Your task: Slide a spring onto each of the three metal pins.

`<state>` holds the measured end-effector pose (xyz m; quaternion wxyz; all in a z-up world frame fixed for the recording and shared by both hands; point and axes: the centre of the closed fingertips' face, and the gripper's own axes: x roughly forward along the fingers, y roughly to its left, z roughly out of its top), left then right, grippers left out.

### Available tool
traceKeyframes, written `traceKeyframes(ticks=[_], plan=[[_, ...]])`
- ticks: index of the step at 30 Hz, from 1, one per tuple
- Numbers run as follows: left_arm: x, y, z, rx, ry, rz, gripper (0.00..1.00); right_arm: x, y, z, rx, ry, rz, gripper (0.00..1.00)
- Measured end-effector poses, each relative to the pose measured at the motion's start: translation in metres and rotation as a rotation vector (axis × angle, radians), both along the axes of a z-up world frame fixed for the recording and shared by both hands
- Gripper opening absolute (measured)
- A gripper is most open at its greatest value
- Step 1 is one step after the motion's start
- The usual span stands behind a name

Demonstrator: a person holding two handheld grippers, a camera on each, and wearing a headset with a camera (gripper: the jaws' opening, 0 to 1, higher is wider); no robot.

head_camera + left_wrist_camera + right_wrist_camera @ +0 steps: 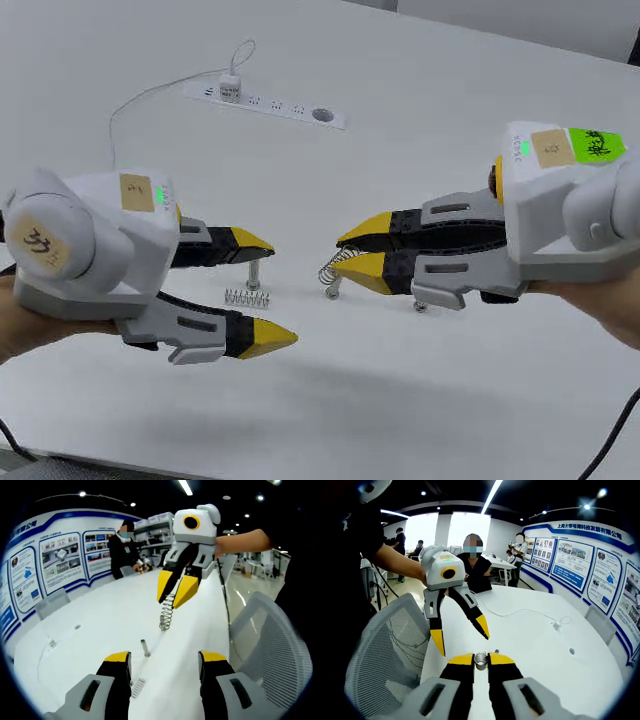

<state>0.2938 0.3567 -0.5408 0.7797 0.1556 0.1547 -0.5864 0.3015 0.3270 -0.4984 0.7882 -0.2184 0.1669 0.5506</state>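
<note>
Spring [333, 270] pinched by its top in my right gripper [344, 254], jaws nearly closed, low end at the middle pin [332, 291]; can't tell if started. Second spring [247, 297] lies flat left of that pin, by the left pin [254, 272]. Right pin [420, 304] bare. Left gripper [284, 292], left of the middle pin, gapes wide, empty. My read: none seated, three to go.

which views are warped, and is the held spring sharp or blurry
Head view: undistorted, even light, soft shadows on the table, held spring slightly soft. Left gripper view and right gripper view: fisheye-bent, bright ceiling lights against a dim room, held spring in focus.
</note>
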Motion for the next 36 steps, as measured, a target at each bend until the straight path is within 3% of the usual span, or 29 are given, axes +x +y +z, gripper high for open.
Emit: traceKeyframes(ticks=[5, 10, 21, 27, 33, 36], plan=[[0.010, 0.009, 0.011, -0.046, 0.013, 0.053, 0.65, 0.014, -0.011, -0.001, -0.013, -0.003, -0.042, 0.10], [0.017, 0.017, 0.014, -0.055, 0.020, 0.087, 0.70, 0.027, -0.019, -0.004, -0.022, -0.004, -0.082, 0.10], [0.033, 0.028, 0.015, -0.094, 0.021, 0.177, 0.85, 0.055, -0.032, -0.025, -0.069, 0.032, -0.171, 0.10], [0.036, 0.032, 0.018, -0.132, 0.041, 0.199, 0.90, 0.064, -0.036, -0.035, -0.088, 0.050, -0.196, 0.10], [0.042, 0.039, 0.016, -0.143, 0.044, 0.255, 1.00, 0.073, -0.037, -0.043, -0.089, 0.056, -0.229, 0.10], [0.043, 0.042, 0.014, -0.142, 0.050, 0.260, 1.00, 0.074, -0.036, -0.046, -0.081, 0.069, -0.238, 0.10]])
